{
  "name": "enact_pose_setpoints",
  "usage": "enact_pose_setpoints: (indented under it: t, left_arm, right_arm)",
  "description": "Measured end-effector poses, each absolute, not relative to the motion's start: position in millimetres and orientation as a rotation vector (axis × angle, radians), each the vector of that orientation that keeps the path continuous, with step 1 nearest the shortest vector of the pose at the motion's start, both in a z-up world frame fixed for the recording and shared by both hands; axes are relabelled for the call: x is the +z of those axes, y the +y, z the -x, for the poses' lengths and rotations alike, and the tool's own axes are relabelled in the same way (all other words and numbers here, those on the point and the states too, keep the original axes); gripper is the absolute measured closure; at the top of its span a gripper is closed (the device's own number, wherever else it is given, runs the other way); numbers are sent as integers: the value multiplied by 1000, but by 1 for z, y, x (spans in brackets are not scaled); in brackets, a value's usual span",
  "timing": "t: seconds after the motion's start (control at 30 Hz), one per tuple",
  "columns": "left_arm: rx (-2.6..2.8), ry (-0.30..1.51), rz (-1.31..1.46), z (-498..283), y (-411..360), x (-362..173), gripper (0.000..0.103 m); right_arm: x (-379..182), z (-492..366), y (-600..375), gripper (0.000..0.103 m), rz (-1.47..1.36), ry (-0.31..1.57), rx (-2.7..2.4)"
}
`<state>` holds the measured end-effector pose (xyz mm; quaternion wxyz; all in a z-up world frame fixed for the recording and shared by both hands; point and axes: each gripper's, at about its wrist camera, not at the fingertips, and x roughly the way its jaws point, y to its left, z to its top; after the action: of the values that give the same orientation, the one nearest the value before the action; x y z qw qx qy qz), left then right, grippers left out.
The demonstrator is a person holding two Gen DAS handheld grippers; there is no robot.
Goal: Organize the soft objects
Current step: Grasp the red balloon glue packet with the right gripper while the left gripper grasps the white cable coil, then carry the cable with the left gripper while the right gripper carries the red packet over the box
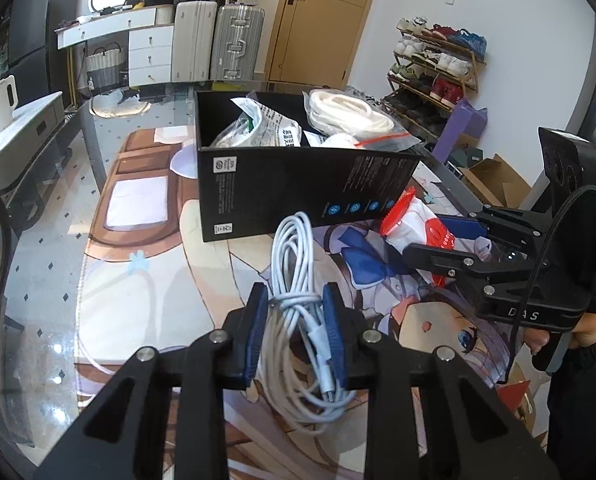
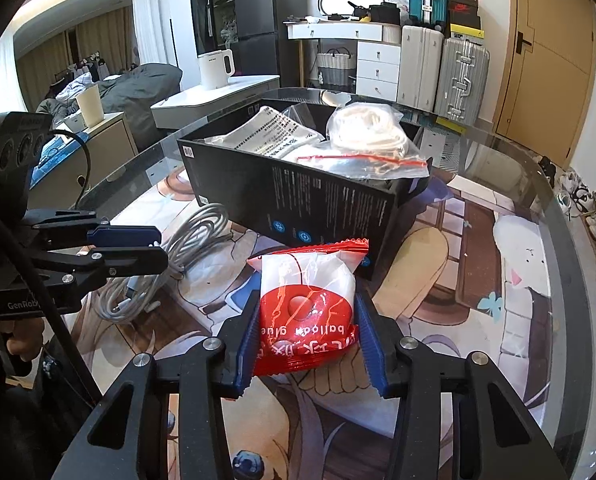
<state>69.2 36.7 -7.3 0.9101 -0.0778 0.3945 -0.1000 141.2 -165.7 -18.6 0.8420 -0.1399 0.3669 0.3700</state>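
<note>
My left gripper (image 1: 295, 320) is shut on a coiled white cable (image 1: 298, 264), held just above the printed mat in front of a black box (image 1: 298, 188). My right gripper (image 2: 308, 332) is shut on a red and white balloon glue packet (image 2: 306, 304), right of the cable and near the box's front corner. The packet also shows in the left wrist view (image 1: 416, 226), and the cable in the right wrist view (image 2: 193, 240). The black box (image 2: 298, 200) holds a printed white bag (image 2: 273, 128) and a clear zip bag of white cord (image 2: 370, 132).
A printed anime mat (image 2: 478, 240) covers the round glass table (image 2: 554, 208). A white kettle (image 2: 215, 68) stands on a side cabinet. Suitcases (image 2: 442, 72), a white dresser, a door and a shoe rack (image 1: 434, 68) line the room behind.
</note>
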Motion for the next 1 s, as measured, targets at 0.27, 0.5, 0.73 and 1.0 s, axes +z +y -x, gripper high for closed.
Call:
enact_pose_setpoints:
  t: [0.27, 0.5, 0.73, 1.0]
  left_arm:
    - [-200, 854, 167, -75, 35, -13, 68]
    - [-197, 857, 141, -76, 27, -17, 69]
    - [-221, 829, 157, -70, 27, -12, 74]
    - [-250, 779, 185, -61, 36, 1, 74]
  right_arm:
    - [-18, -142, -166, 58, 297, 774, 783]
    - [-17, -142, -166, 58, 296, 773, 784]
    - [-11, -139, -169, 58, 281, 745, 790]
    - [5, -132, -163, 58, 285, 695, 817]
